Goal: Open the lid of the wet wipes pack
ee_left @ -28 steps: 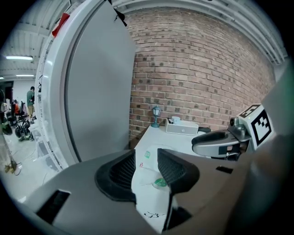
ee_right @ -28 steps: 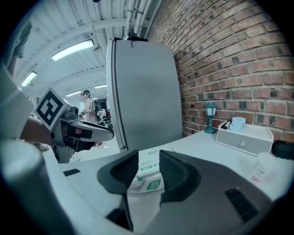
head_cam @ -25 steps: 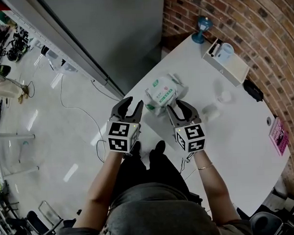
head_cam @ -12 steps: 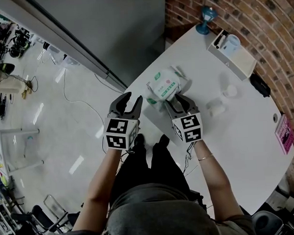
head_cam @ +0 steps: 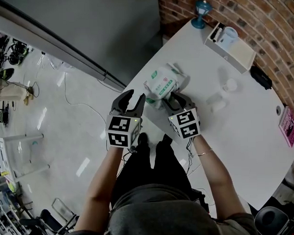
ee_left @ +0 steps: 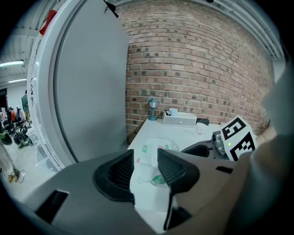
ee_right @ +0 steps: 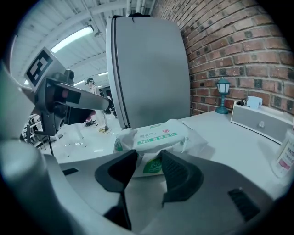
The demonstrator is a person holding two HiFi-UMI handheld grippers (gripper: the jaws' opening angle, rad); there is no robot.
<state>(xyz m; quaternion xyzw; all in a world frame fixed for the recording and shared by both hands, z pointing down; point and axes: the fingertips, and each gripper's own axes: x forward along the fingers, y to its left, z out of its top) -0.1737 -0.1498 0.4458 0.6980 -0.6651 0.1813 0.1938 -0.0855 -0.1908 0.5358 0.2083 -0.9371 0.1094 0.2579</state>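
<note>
While wipes pack (head_cam: 161,84) lies flat — lamp (head_cam: 200,14), box (head_cam: 230,48) well beyond.

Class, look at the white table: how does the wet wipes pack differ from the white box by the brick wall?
The wet wipes pack is soft and crinkled with green print; the white box is rigid, straight-edged and plain. The pack lies at the near edge of the table; the box stands at the far edge by the brick wall. Both are white and rest on the table.
</note>
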